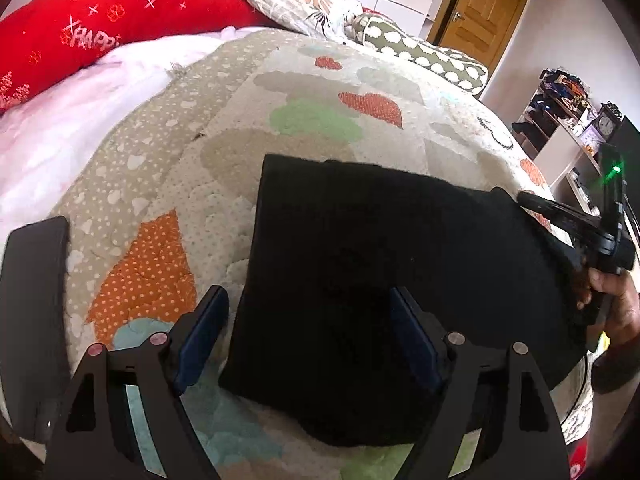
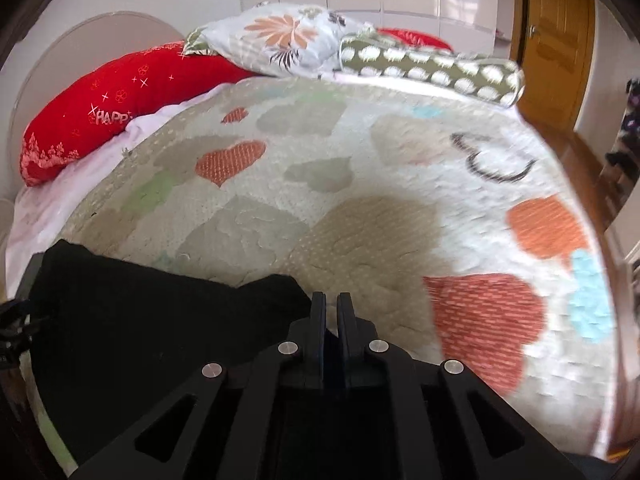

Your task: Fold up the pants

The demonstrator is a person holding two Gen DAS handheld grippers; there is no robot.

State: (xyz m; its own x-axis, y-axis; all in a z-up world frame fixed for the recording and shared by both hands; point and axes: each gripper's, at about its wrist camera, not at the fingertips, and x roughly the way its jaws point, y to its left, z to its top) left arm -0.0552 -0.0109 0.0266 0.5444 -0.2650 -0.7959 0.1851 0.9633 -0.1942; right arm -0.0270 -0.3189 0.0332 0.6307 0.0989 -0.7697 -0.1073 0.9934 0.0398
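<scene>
The black pants (image 1: 384,280) lie folded into a compact dark rectangle on the quilt (image 1: 312,92), a pale bedspread patched with hearts and clouds, near its close edge. The left gripper (image 1: 308,340) hangs over the near left corner of the pants with its jaws spread wide; its right finger stands over the black fabric, its left finger over the quilt just beside the pants' edge, and nothing is clamped between them. The right gripper (image 2: 332,308) sits at the right edge of the pants, fingers drawn almost together with only a narrow slit between the pads; whether they pinch any cloth cannot be told. A hand (image 1: 616,300) holds it from the right. At the head of the bed rest a red pillow (image 2: 120,100), a floral pillow (image 2: 276,40) and a green spotted bolster (image 2: 432,68).
</scene>
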